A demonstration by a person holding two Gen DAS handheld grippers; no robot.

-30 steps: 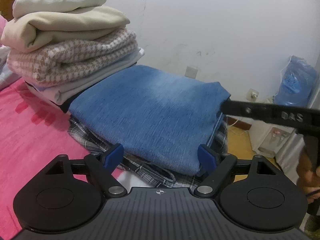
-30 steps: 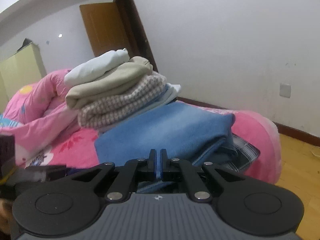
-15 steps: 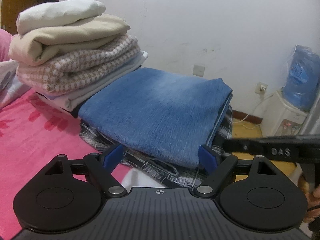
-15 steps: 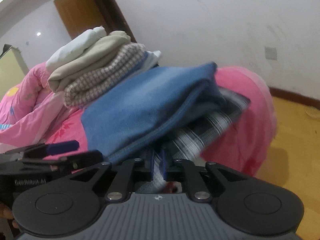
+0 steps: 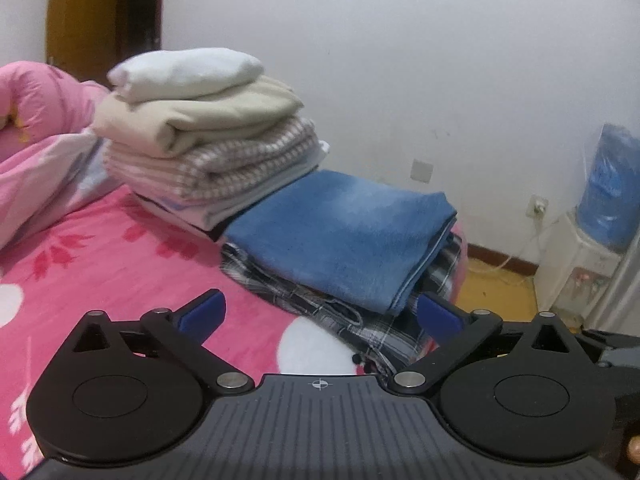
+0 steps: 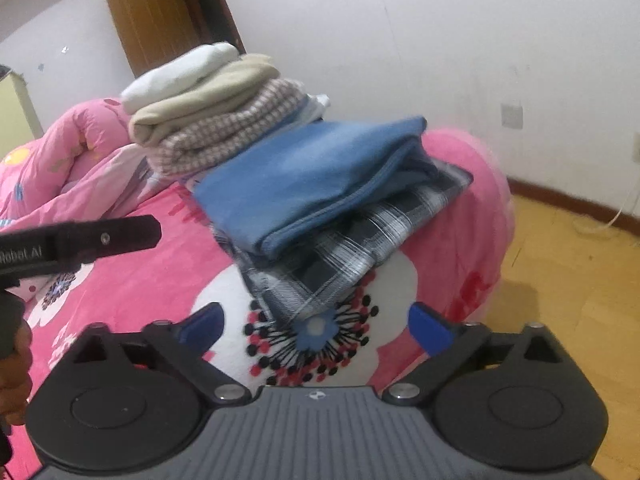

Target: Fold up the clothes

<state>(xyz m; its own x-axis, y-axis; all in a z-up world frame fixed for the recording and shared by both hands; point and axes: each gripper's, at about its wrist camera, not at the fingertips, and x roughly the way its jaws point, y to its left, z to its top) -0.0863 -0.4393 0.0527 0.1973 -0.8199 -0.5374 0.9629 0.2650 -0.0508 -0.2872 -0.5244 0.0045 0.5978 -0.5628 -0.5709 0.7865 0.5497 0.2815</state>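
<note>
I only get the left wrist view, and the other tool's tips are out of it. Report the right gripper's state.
Observer: The right gripper is open, with nothing between its blue pads.
Operator: Give me its position against the clothes.
Observer: It points at the plaid garment lying under the folded blue garment and is apart from both. Flower-printed bedspread shows between.
Operator: Now place the left gripper from that side.
Observer: The left gripper hangs above the bedspread, left of the blue garment, touching no clothes.
</note>
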